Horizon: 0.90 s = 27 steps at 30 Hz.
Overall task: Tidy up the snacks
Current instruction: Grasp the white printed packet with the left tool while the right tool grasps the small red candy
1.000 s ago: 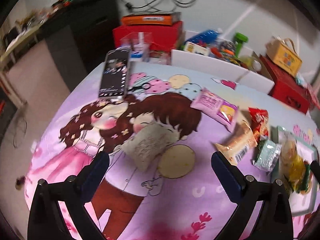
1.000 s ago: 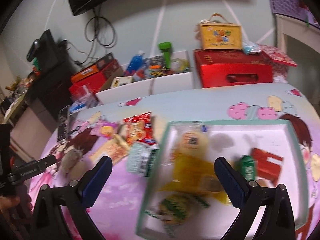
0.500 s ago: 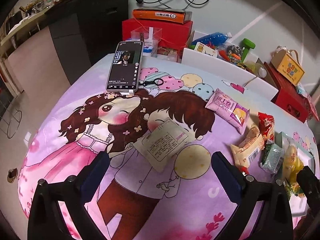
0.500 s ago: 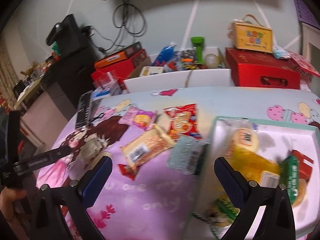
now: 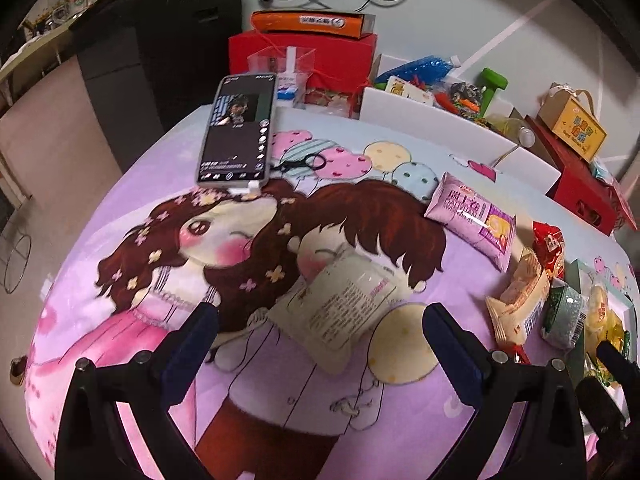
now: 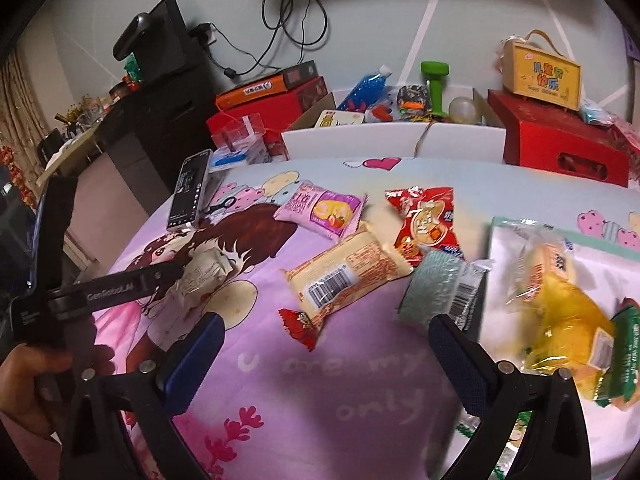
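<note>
White snack packet (image 5: 340,304): flat rectangular pouch, printed label side up, on the purple cartoon-print cloth (image 5: 132,216); long axis diagonal in the left wrist view, from near-left to far-right; lies ahead of and between the left claw's fingers, not touched.
Left gripper (image 5: 320,340): black frame, blue pads, jaws spread wide, holding nothing; seen from the right wrist view (image 6: 168,270) as a black bar at the white packet, held by a hand (image 6: 36,384).
Right gripper (image 6: 326,350): jaws spread wide, empty, over bare cloth.
Beige wafer packet with barcode (image 6: 346,272): long axis diagonal, barcode end nearer the right claw; overlaps a small red wrapper (image 6: 300,324).
Pink snack packet (image 6: 320,210): beyond the beige packet, on the cloth.
Red snack bag (image 6: 428,224): right of the pink packet, just beside the beige packet.
Grey-green snack packet (image 6: 440,290): lies against the tray's left edge.
White tray with pale green rim (image 6: 496,224): right side of the cloth; holds a clear-wrapped yellow pastry (image 6: 560,296) and green packets (image 6: 624,352).
Black smartphone (image 5: 238,128): screen lit, far left part of the cloth.
</note>
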Tool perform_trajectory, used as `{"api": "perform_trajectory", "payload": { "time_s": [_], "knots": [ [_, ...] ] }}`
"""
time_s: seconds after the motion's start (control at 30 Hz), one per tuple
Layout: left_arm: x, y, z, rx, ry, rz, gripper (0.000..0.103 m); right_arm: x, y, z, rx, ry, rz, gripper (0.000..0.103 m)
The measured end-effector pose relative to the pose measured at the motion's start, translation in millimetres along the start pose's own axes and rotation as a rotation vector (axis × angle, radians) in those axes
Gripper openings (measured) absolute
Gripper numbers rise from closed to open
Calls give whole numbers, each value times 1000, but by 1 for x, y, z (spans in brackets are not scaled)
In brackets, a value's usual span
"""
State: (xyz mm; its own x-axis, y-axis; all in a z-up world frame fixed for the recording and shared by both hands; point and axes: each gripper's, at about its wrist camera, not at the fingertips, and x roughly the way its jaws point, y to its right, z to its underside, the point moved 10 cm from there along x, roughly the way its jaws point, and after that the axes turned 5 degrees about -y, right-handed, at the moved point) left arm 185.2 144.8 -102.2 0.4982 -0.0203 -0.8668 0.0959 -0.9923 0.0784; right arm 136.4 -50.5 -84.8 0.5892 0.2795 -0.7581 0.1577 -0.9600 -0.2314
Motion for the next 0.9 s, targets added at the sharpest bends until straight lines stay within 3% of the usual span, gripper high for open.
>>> {"api": "perform_trajectory", "payload": {
  "time_s": [0.2, 0.57, 0.9],
  "knots": [
    [18, 18, -8, 47, 5, 61, 102, 16, -5, 7, -3, -44, 15, 103],
    [55, 15, -3, 106, -75, -9, 102, 41, -11, 12, -25, -77, 61, 101],
    [66, 21, -5, 145, -94, 4, 101, 63, -20, 24, -80, -136, 65, 70]
  ]
}}
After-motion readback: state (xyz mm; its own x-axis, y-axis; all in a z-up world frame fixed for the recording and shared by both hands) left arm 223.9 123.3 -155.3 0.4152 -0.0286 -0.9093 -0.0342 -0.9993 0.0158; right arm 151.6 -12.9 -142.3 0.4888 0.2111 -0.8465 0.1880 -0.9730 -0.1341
